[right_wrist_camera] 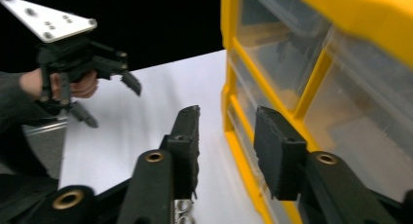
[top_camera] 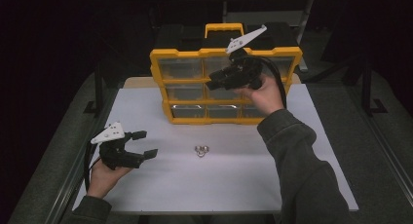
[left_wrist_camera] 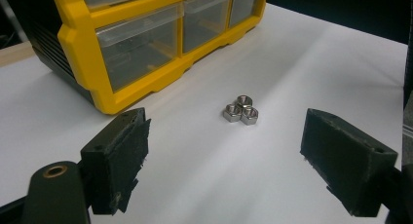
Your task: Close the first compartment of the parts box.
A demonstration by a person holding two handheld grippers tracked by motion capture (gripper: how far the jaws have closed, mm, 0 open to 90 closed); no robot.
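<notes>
Right tongs (top_camera: 215,79) parted, empty, at yellow drawer organizer (top_camera: 182,53), left tongs (top_camera: 145,144) released near nuts (top_camera: 201,150), no legible writing

1. Table (top_camera: 146,112): white top, centre of frame.
2. Organizer (top_camera: 170,53): yellow frame, clear drawers, upright, upper centre.
3. Nuts (top_camera: 201,150): small cluster, centre, on table.
4. Left gripper (top_camera: 144,144): lower left, jaws apart, nothing between.
5. Right gripper (top_camera: 214,80): upper centre, before organizer drawers.

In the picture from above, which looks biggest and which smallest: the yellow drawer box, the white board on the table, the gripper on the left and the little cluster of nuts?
1. White board
2. Yellow drawer box
3. Left gripper
4. Cluster of nuts, by far the smallest

The gripper is held above the board, nearer the camera, so it may look somewhat bigger than it really is.
</notes>
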